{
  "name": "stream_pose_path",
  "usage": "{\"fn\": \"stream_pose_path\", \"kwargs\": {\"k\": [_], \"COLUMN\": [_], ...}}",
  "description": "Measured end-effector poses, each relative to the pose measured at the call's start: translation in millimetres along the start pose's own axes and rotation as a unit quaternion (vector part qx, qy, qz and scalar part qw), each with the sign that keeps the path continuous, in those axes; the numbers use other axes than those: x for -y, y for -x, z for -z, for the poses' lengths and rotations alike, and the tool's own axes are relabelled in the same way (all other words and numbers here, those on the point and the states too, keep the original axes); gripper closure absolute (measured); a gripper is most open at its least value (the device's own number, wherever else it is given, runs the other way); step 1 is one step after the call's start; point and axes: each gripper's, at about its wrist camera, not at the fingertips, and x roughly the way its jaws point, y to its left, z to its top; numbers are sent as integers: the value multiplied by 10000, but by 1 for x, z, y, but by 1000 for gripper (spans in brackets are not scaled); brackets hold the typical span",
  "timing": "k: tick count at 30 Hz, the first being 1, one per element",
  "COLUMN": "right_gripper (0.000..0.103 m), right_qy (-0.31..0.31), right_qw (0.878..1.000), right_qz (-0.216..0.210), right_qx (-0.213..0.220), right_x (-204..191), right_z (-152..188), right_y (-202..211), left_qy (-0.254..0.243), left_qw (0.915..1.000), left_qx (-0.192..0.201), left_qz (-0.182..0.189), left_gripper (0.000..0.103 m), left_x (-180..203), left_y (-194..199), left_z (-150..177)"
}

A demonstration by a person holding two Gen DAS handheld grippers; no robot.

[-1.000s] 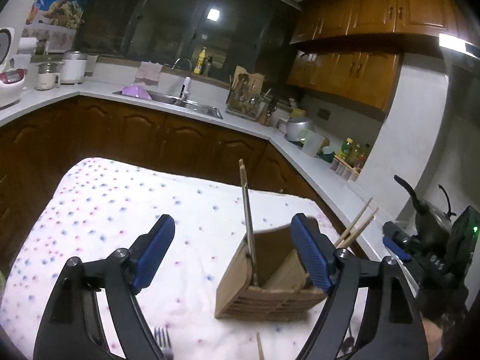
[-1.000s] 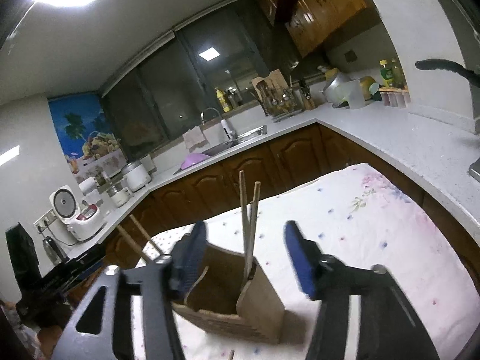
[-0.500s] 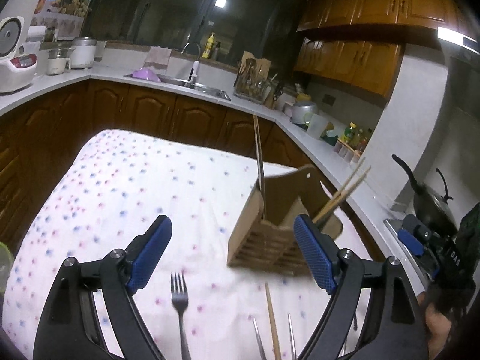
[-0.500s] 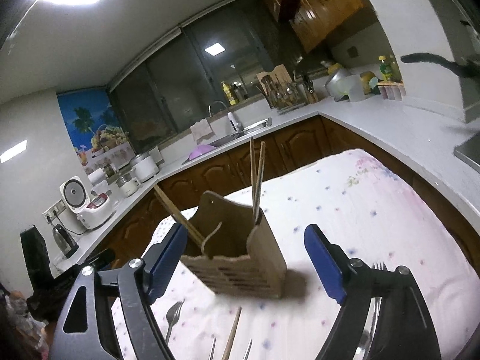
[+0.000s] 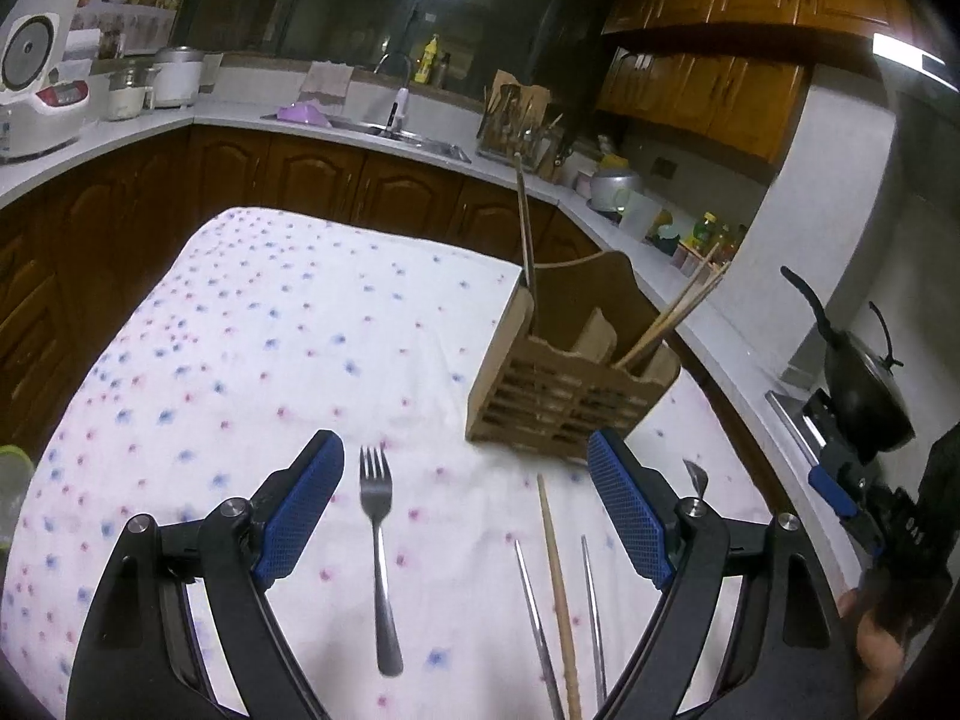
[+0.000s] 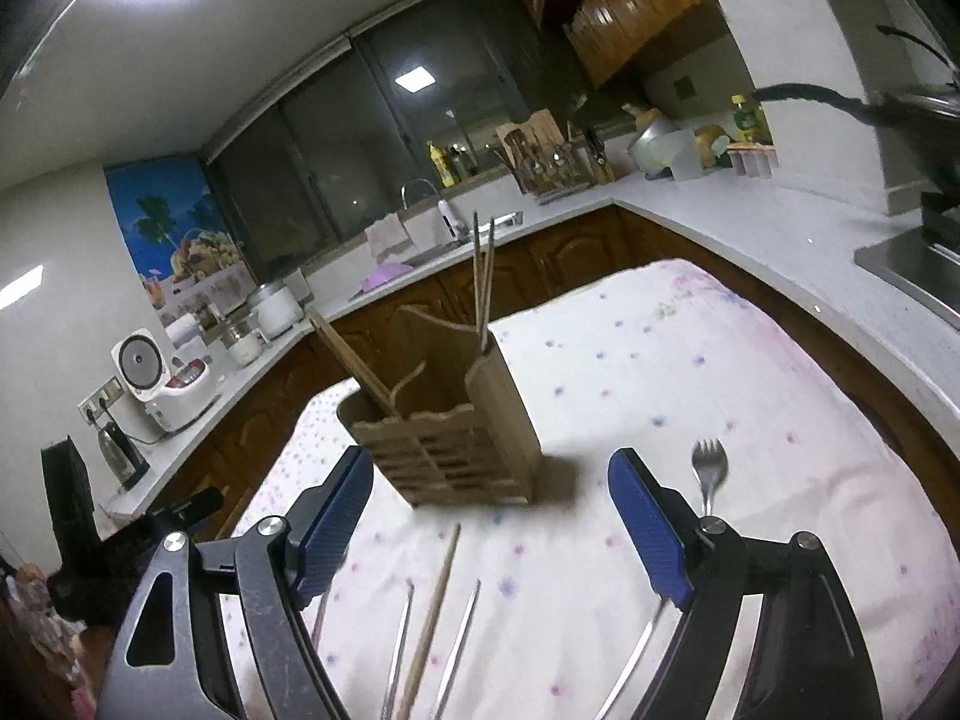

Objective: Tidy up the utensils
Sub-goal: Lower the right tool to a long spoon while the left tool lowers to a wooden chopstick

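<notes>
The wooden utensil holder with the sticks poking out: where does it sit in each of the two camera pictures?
Left wrist view: the wooden utensil holder stands right of centre, on the flowered tablecloth, beyond the right blue pad.
Right wrist view: the holder stands just left of centre, beyond the left blue pad.
Shared landmark: the single wooden chopstick lying on the cloth in front of the holder, between two thin metal ones.

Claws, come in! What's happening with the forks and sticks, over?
Left claw open, empty. Right claw open, empty. Silver metal fork, wooden chopstick loose on dotted tablecloth. Slatted wooden utensil holder ahead, nothing blocking.
</notes>
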Motion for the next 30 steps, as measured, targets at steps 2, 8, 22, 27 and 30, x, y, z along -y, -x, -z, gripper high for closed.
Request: {"fn": "stream_pose_path", "kwargs": {"k": [2,8,22,27,30], "right_gripper": [21,21,21,21,22], "right_qy": [-7,-15,-6,21,22], "right_qw": [10000,9994,9966,9958,9945], "right_qz": [48,144,446,468,514], "right_qx": [-73,-305,-694,-788,-911], "right_x": [2,8,27,28,31], "right_z": [6,28,62,65,67], "right_y": [2,6,7,1,-6], "left_qy": [-10,-102,-325,-430,-514], "left_qw": [10000,9995,9957,9943,9931], "left_qx": [-47,-271,-840,-964,-1041], "left_qz": [-23,-93,-202,-176,-157], "left_gripper": [18,18,18,18,18], "left_x": [0,1,8,14,19], "left_y": [2,4,-12,-22,-28], "left_z": [6,23,54,55,55]}}
